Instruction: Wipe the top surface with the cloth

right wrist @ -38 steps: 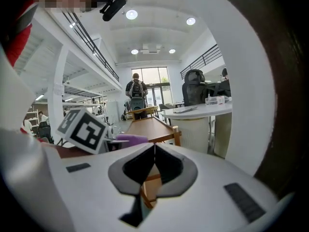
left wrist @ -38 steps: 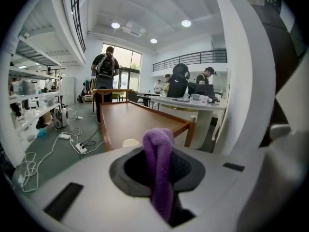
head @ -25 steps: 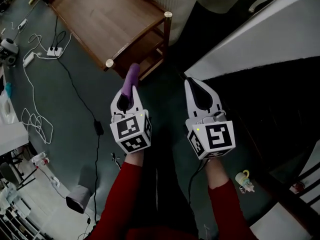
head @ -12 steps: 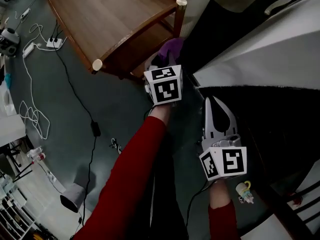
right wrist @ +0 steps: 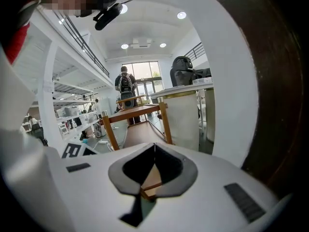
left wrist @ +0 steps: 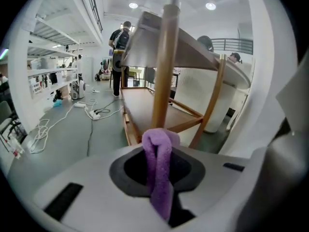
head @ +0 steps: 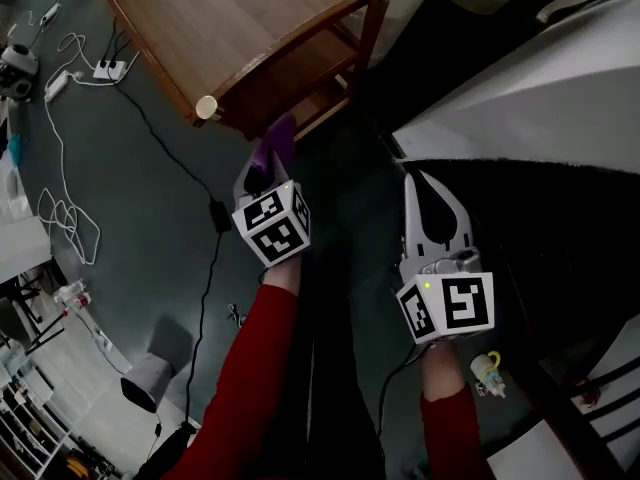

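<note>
The purple cloth (left wrist: 161, 170) is pinched in the closed left gripper (head: 262, 176), in the air near the wooden counter's (head: 200, 28) corner leg and lower than its top. The right gripper (head: 428, 196) hangs closed and empty, well apart. The step in hand looks like the approach; next, the cloth needs lifting over the edge and pressing flat onto the top.
</note>
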Available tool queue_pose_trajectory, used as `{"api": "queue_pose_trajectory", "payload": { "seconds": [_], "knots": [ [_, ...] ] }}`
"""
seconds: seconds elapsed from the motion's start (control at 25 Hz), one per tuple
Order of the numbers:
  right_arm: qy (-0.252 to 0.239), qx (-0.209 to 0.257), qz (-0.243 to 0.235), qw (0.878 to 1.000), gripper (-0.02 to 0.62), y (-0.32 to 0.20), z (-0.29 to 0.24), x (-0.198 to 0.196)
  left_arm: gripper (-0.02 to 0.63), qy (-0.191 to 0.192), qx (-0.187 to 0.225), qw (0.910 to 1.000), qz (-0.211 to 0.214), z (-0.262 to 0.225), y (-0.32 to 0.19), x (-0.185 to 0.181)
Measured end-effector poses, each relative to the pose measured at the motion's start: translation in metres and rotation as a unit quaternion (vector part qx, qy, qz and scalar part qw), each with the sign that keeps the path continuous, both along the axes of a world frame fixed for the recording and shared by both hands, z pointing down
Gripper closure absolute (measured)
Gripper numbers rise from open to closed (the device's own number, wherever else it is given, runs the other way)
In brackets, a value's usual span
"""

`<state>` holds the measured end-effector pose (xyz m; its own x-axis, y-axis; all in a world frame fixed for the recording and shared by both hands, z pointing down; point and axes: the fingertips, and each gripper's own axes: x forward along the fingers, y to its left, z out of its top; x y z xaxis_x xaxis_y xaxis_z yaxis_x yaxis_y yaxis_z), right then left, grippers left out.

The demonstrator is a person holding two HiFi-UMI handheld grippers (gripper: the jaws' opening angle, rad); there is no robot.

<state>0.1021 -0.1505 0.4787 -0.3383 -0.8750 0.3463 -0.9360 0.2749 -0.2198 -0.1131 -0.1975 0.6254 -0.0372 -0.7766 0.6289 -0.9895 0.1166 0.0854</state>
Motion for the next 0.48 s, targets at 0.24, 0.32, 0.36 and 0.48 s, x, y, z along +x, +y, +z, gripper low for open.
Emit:
{"api": "queue_pose_trajectory", "payload": {
  "seconds": [0.24,0.32,0.36,0.48],
  "knots": [
    [0.001,0.002,-0.016,1.000,0.583,0.001,0.002,-0.014,0.543,-0.020,-0.017,0.9989,-0.039,0.008,0.028,-0.057],
    [0.003,0.003,-0.021,1.000,0.583,0.003,0.003,-0.018,0.543,-0.018,-0.017,0.9995,-0.017,0.009,0.030,-0.050],
    [0.005,0.004,-0.022,1.000,0.583,0.004,0.004,-0.019,0.543,-0.014,-0.018,0.9997,0.006,0.010,0.032,-0.039],
    [0.013,0.014,-0.024,1.000,0.583,0.002,0.007,-0.016,0.543,0.004,-0.013,0.9940,0.109,0.019,0.037,0.022]
  ]
}}
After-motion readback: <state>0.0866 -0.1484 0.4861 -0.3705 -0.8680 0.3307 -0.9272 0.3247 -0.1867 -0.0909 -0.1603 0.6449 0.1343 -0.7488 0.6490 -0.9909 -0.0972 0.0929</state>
